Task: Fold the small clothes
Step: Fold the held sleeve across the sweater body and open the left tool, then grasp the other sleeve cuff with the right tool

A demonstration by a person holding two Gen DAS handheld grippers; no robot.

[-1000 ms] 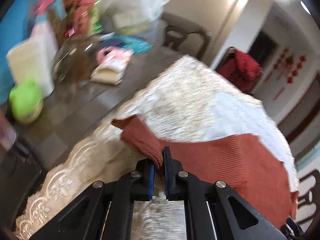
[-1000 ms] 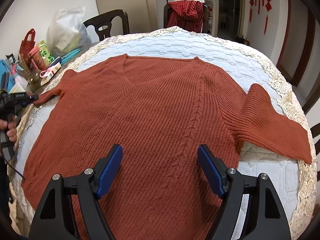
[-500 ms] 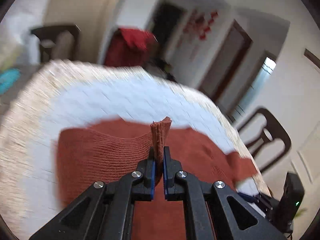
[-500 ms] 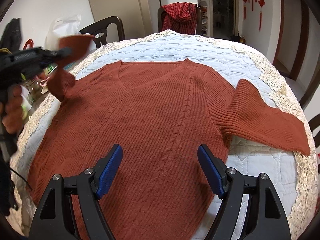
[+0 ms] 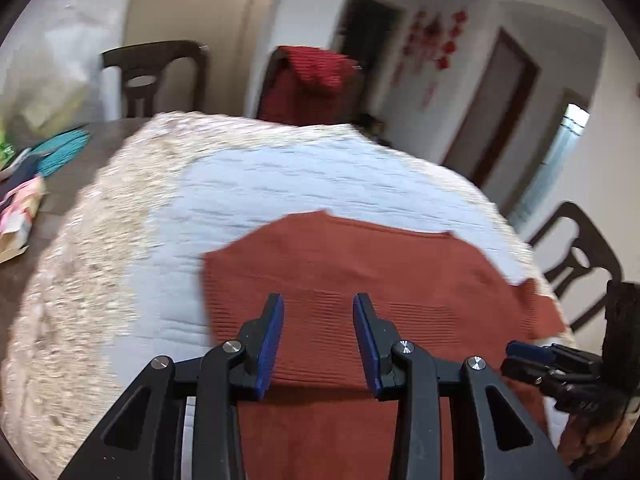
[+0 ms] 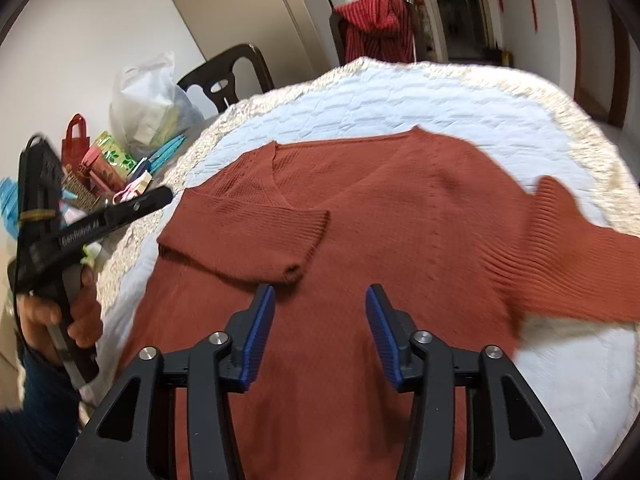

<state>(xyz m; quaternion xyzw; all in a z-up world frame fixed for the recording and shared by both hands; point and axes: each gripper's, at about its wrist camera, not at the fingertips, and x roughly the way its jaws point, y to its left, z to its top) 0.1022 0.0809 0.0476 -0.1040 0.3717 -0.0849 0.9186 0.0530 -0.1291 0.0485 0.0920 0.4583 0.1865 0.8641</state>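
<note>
A rust-red knit V-neck sweater (image 6: pixel 400 216) lies flat on the white quilted table cover (image 6: pixel 400 100). Its left sleeve (image 6: pixel 256 240) is folded across the chest; its right sleeve (image 6: pixel 580 240) still stretches out to the right. My left gripper (image 5: pixel 318 340) is open and empty just above the folded sleeve (image 5: pixel 320 320). It also shows at the left of the right wrist view (image 6: pixel 156 200). My right gripper (image 6: pixel 320 332) is open and empty above the sweater's lower front. It shows at the right of the left wrist view (image 5: pixel 532 354).
Bags, packets and a white plastic bag (image 6: pixel 148 104) crowd the table's left side. Dark chairs (image 5: pixel 156 76) stand round the table; one holds a red garment (image 6: pixel 376 28). The cover's lace edge (image 6: pixel 600 148) marks the table rim.
My left gripper carried the left sleeve over the chest, let it go and opened. My right gripper narrowed and moved closer over the sweater.
</note>
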